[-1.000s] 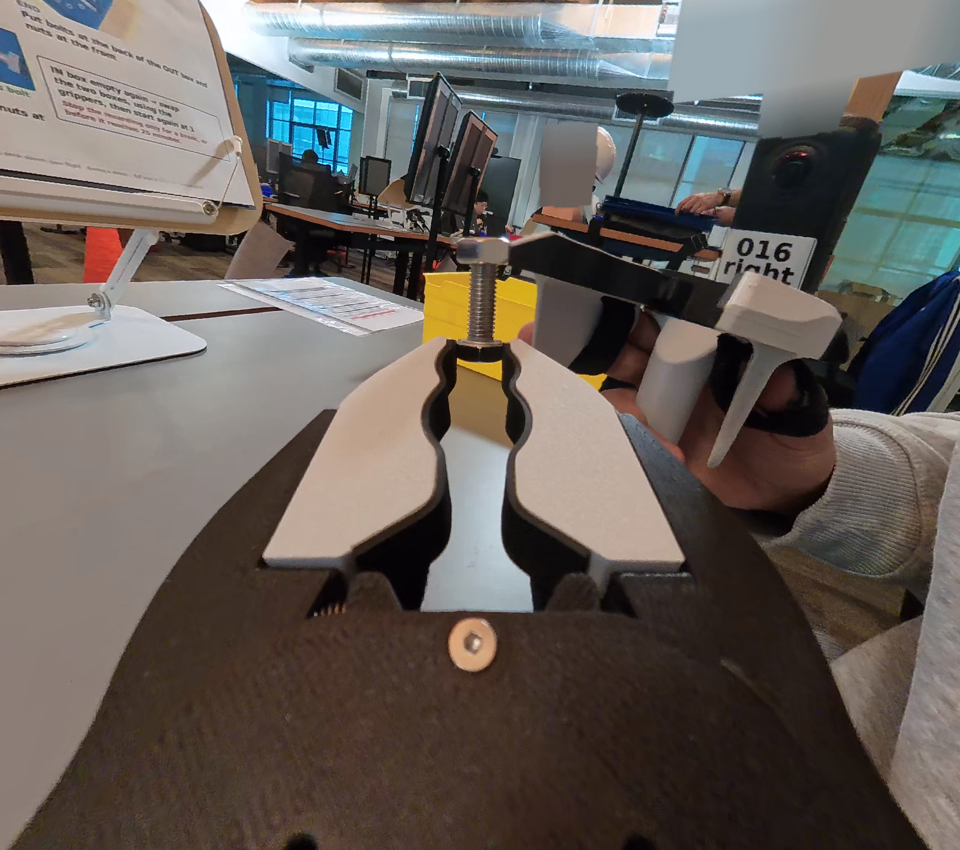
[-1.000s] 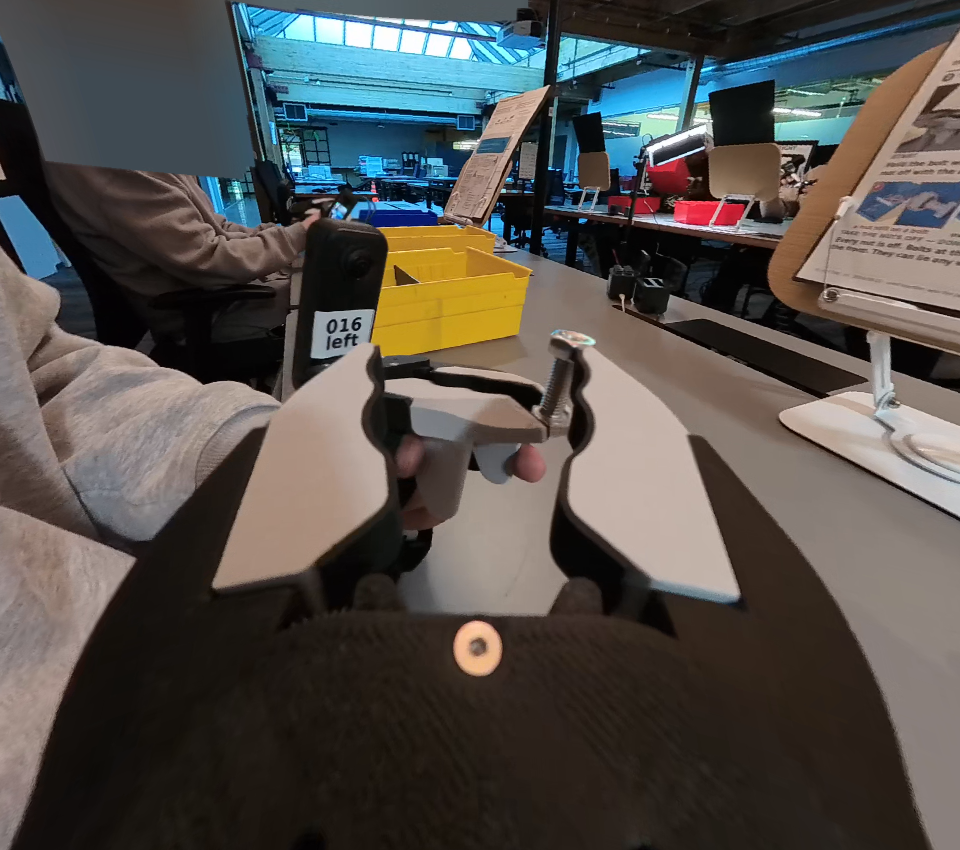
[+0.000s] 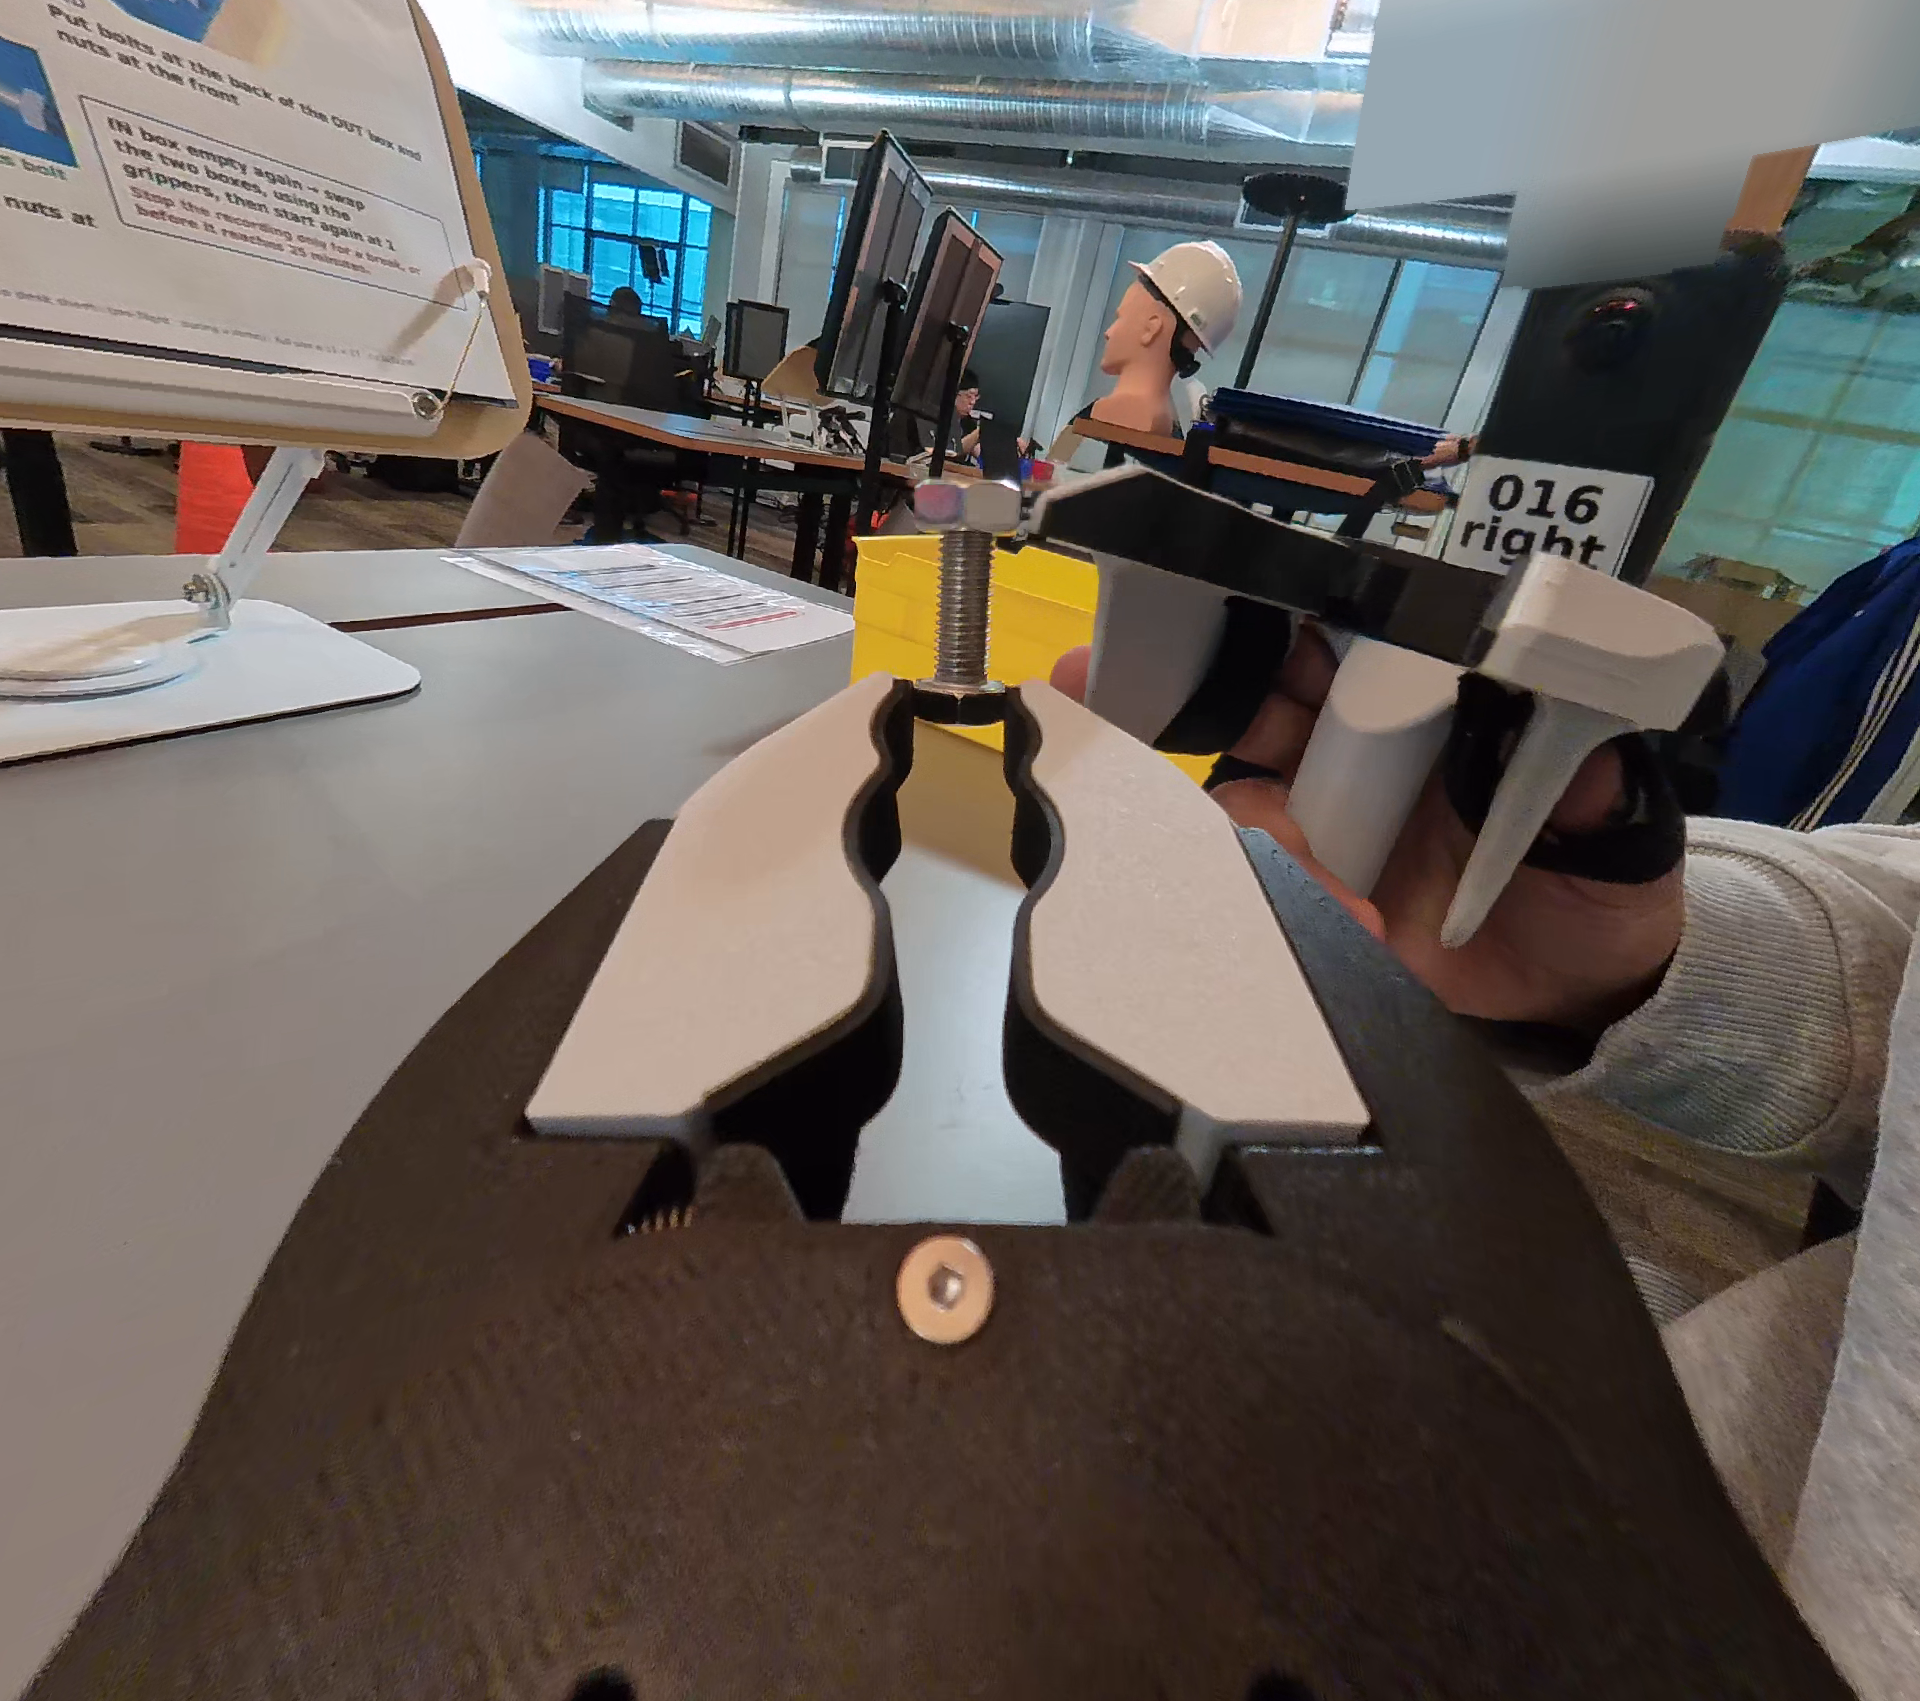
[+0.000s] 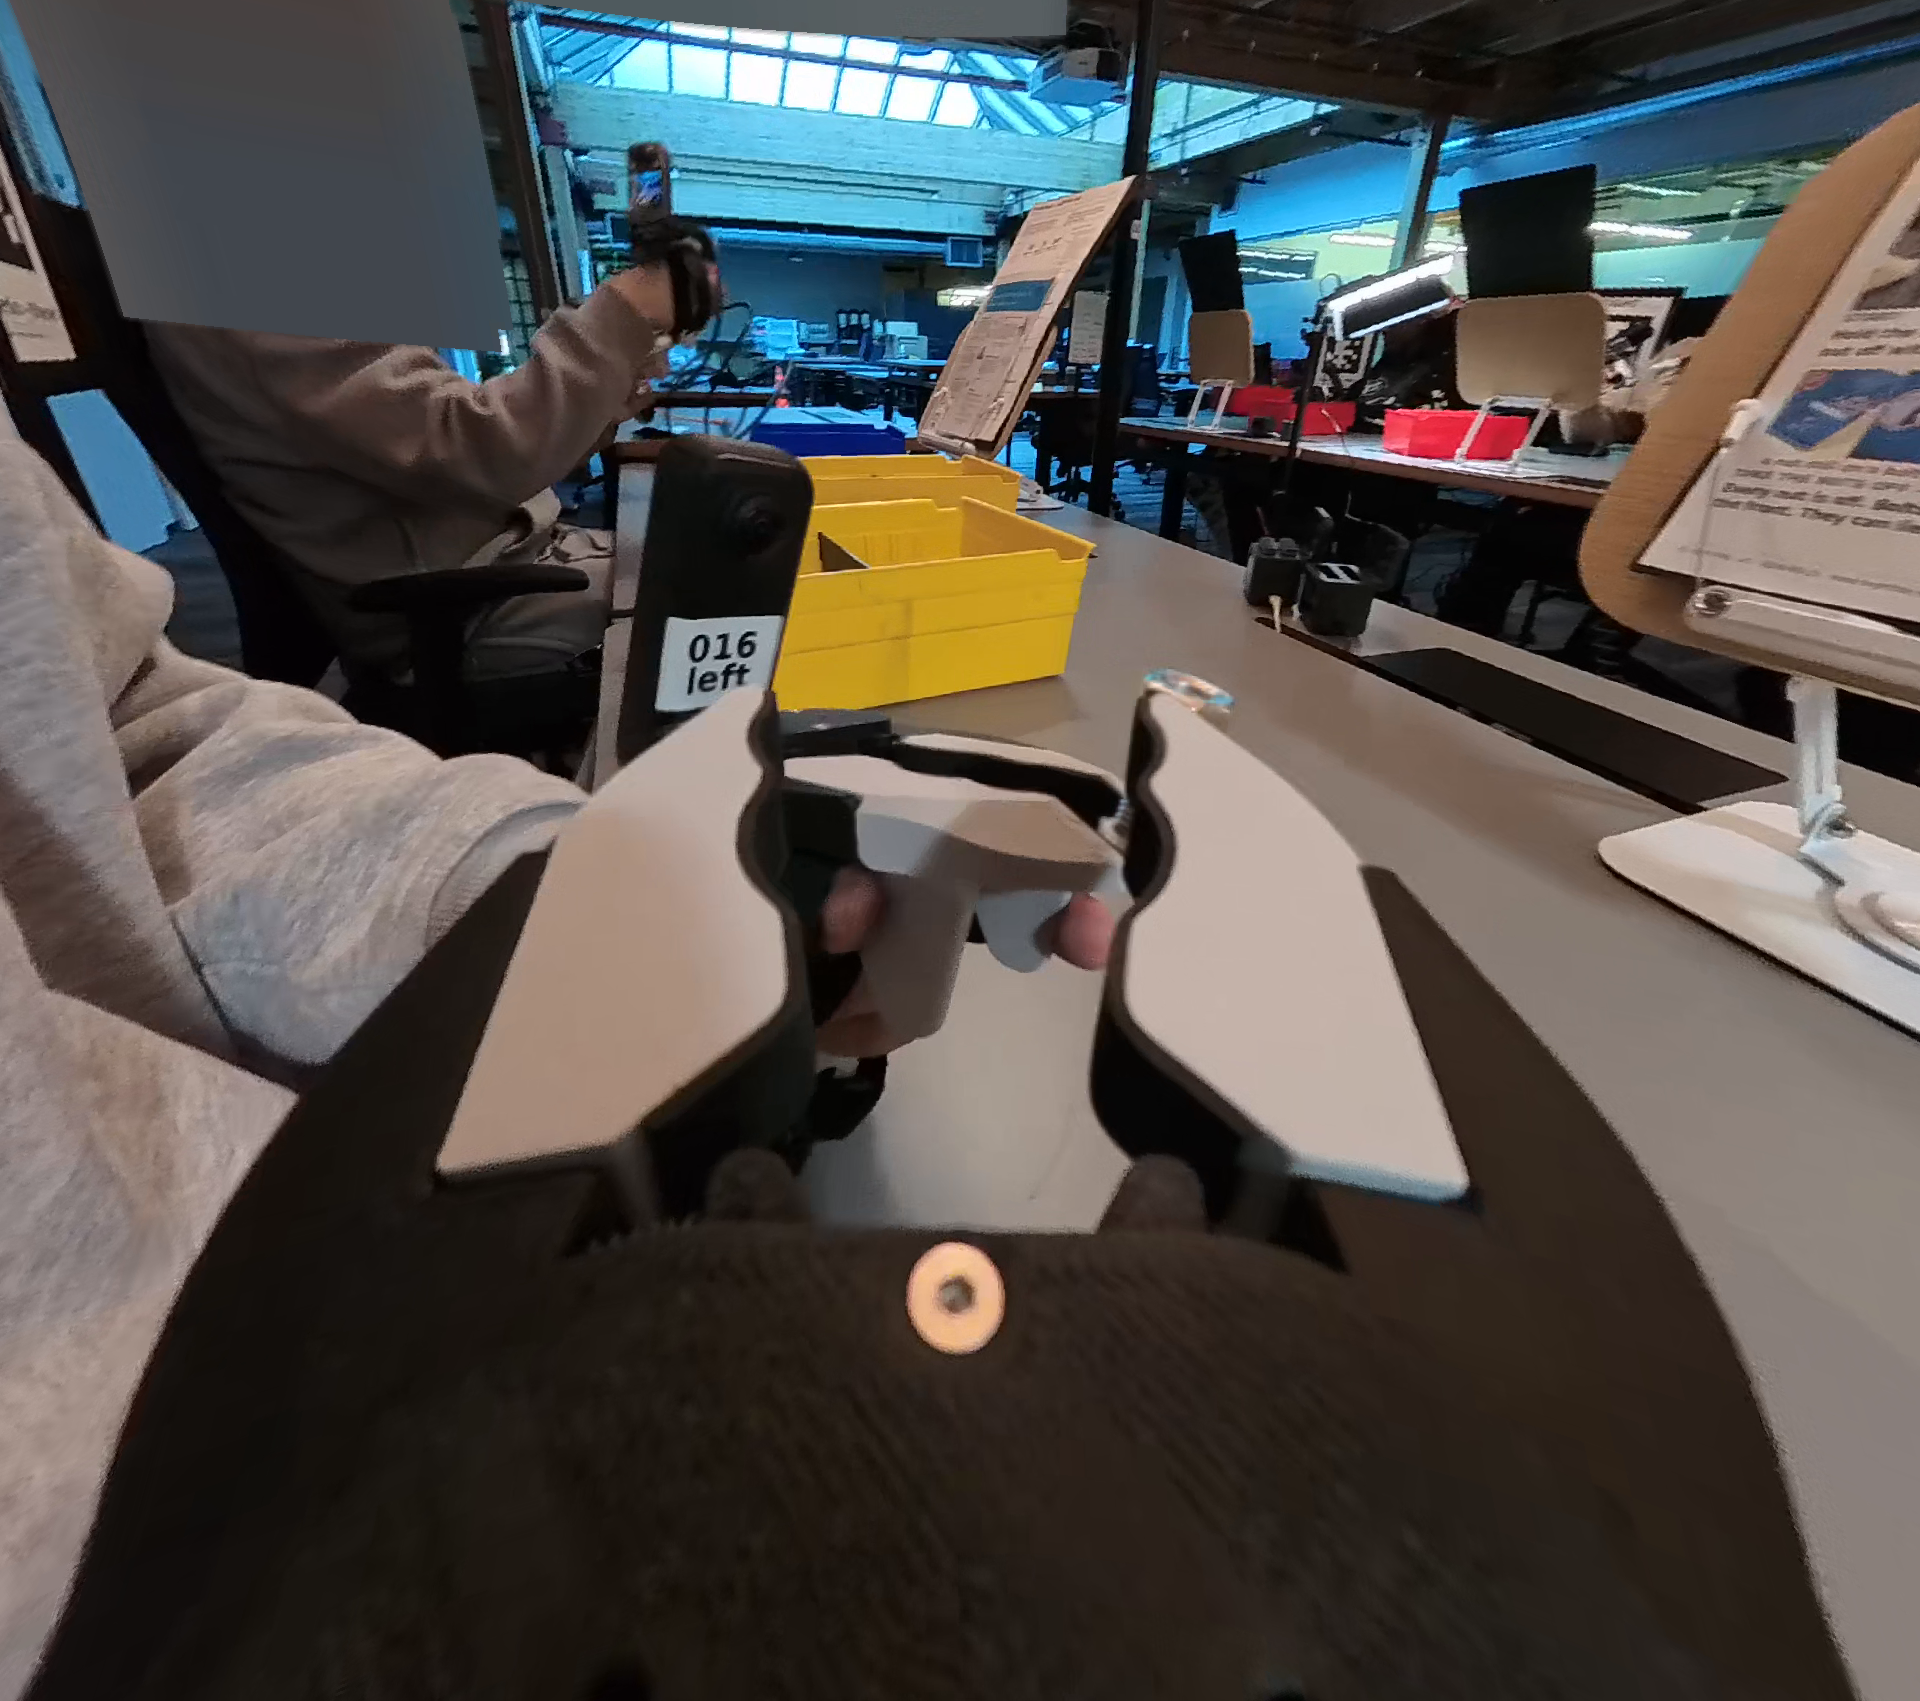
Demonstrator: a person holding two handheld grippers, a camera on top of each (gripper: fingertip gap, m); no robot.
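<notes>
The left gripper [image 3: 958,701] pinches the nut [image 3: 958,702] between its fingertips, bolt [image 3: 964,586] upright above them. The right gripper [image 4: 951,742] gapes wide, one finger [image 3: 1164,534] beside the bolt head; if that finger nudges it, the bolt could tilt and jam the thread.

Yellow bins [image 4: 935,602] on grey table [image 4: 1455,976]

Open-plan workshop office: desks [image 4: 1382,462], monitors [image 3: 904,280]
</notes>
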